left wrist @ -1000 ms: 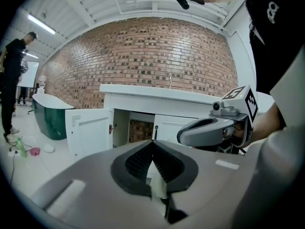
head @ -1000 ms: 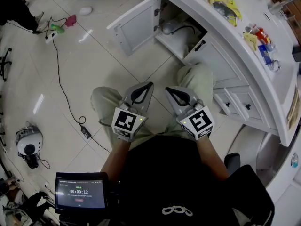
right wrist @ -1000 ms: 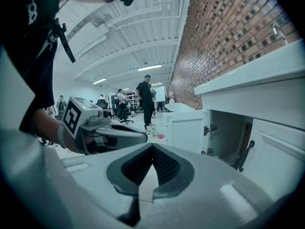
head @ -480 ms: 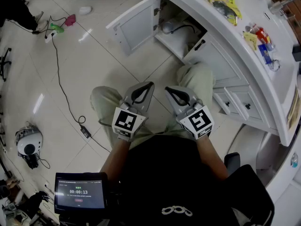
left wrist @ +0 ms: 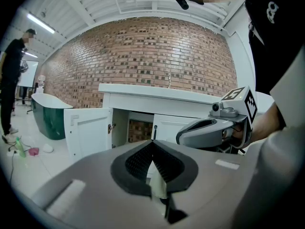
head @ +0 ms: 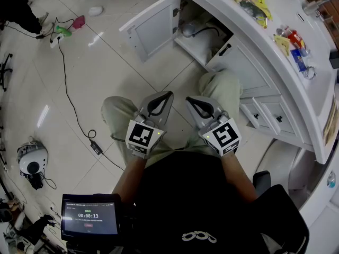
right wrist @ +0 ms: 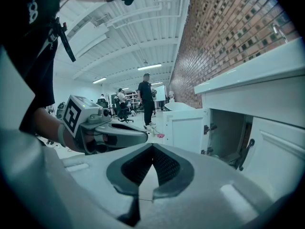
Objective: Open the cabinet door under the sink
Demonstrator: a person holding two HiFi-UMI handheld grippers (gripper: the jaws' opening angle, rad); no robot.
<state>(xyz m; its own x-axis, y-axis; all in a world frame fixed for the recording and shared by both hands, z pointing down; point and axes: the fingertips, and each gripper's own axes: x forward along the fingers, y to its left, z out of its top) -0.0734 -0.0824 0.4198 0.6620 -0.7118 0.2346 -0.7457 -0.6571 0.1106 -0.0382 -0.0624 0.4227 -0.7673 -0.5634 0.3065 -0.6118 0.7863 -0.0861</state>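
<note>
While the door (head: 151, 28) under the sink stands wide open at the cabinet (head: 249, 70), a pipe (head: 198, 32) showing inside, I hold both grippers low over the knees, well apart from it. Left gripper (head: 169, 96) and right gripper (head: 188, 100) sit side by side, jaws pressed together on nothing, tips toward the cabinet.

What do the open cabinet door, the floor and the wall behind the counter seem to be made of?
Cabinet door: probably painted wood or board, matt white, with a framed, recessed panel.
Floor: glazed tiles, likely ceramic, judging by the glossy light reflections and thin grout lines.
Wall: bare red-brown brick with pale mortar joints and a rough finish.
</note>
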